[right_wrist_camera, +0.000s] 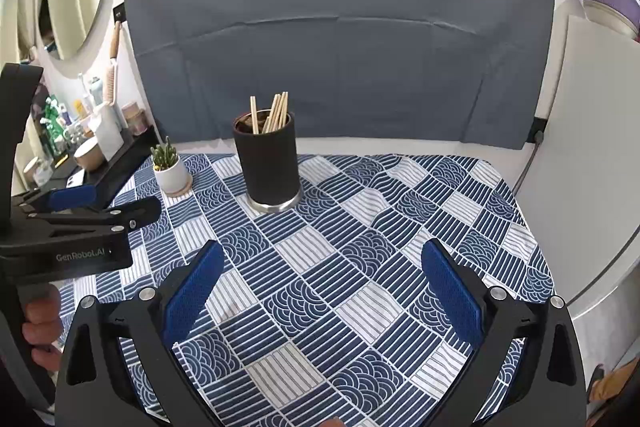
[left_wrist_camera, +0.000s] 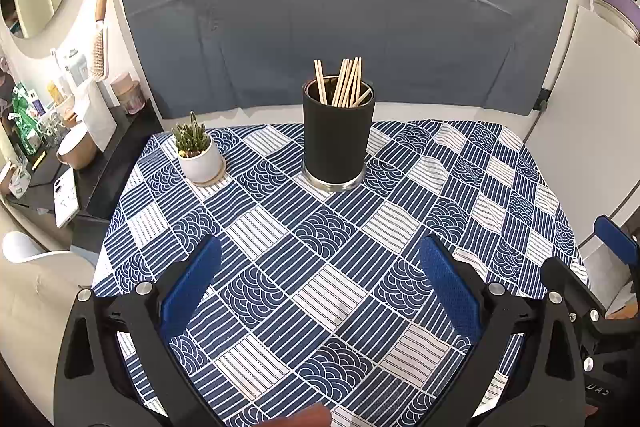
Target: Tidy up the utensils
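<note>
From the left wrist view, the left gripper is seen held above the patterned tablecloth, its 2 blue-padded fingers spread wide with nothing between them. A black utensil holder stands upright near the back of the table, wooden chopsticks leaning inside it. A small potted succulent is set to its left, apart from it.

From the right wrist view, the right gripper is likewise shown spread wide and empty over the cloth. The holder with the chopsticks is seen ahead and slightly left. The left gripper appears at the left edge, gripped by a hand.
</note>
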Tool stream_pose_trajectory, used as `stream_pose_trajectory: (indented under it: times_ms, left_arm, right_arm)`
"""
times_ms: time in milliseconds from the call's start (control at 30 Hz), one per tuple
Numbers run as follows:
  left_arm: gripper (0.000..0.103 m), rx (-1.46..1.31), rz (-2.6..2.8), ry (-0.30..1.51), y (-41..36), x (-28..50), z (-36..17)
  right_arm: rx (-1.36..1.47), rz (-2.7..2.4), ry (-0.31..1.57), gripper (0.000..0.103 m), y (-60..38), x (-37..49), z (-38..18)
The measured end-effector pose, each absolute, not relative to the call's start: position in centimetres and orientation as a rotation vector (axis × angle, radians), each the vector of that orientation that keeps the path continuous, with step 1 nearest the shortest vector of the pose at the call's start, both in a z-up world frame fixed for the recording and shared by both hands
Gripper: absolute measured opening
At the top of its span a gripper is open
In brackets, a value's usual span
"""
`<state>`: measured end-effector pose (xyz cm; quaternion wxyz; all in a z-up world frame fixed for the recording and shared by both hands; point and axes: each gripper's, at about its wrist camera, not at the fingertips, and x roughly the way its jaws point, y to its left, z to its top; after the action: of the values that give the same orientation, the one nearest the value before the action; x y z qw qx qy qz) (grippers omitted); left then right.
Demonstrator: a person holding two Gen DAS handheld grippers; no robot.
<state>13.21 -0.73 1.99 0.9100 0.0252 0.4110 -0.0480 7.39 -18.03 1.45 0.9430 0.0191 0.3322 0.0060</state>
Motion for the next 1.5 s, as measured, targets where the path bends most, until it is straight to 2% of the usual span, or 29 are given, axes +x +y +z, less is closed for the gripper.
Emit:
stream_pose_trajectory:
  times_ms: [833,1100,1500]
  left_arm:
    - [0.097,0.057,-0.098,0.863,-0.5,12.8,1.7]
    - [0.097,0.116,-0.074,0.756,-0.5,11.8,3.1]
    - [0.097,0.083,-0.090,0.821,-0.1,12.2,2.2]
  right_arm:
    - [0.011,0.005,0.675,0.095,-17.6,7.1,1.4]
    - [0.003,-0.006,0.664,0.095,-17.6,7.0,1.2]
    - [-0.018,-0.022,0.667,0.095,-17.2,6.7,1.2]
